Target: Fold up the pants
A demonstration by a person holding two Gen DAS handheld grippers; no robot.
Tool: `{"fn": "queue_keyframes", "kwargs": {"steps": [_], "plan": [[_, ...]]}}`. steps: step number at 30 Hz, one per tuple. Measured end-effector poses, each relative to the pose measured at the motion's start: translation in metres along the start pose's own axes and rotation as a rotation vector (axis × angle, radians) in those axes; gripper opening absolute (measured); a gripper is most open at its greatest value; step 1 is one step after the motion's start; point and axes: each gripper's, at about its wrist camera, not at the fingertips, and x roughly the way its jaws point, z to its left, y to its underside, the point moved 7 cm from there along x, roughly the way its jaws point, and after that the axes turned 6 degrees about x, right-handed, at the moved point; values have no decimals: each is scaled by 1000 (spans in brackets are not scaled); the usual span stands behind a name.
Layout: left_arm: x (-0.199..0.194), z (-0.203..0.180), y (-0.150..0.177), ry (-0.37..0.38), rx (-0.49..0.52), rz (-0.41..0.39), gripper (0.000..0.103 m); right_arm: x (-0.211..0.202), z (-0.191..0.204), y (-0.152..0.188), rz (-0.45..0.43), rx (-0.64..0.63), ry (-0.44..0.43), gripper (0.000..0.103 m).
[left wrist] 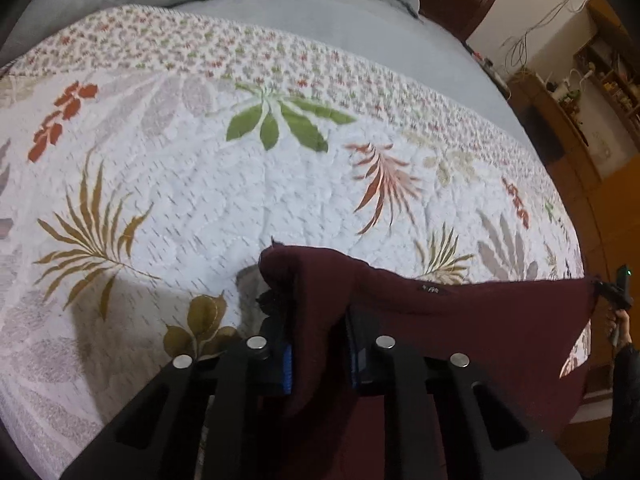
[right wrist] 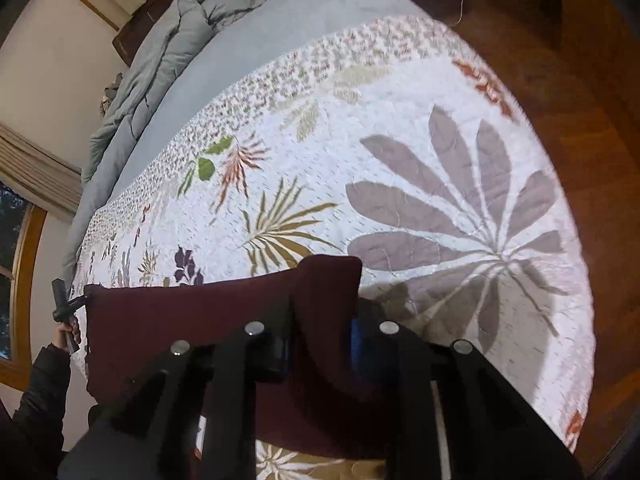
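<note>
With my left gripper (left wrist: 318, 354) and right gripper (right wrist: 318, 350) each clamped on one corner of the maroon pants (left wrist: 480, 320), the stretched edge runs between them above the bed (left wrist: 200, 184).

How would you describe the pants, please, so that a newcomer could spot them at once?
Find the bed's white leaf-print quilt. At its near edge the pants hang stretched between the left gripper and the right gripper. They are the only plain maroon cloth.
</note>
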Motion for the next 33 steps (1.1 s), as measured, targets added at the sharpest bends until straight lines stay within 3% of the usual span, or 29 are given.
{"fn": "queue_keyframes", "kwargs": {"steps": [7, 15, 24, 30, 33], "plan": [[-48, -17, -4, 37, -1, -103, 17, -50, 15, 14, -72, -30, 14, 20], [-127, -45, 18, 115, 28, -235, 17, -113, 21, 61, -188, -47, 13, 20], [-190, -57, 99, 189, 17, -337, 16, -159, 23, 147, -291, -146, 53, 23], [-197, -48, 179, 186, -7, -325, 16, -165, 10, 220, -336, -183, 117, 29], [-185, -39, 210, 163, -8, -273, 16, -164, 7, 249, -346, -209, 168, 31]]}}
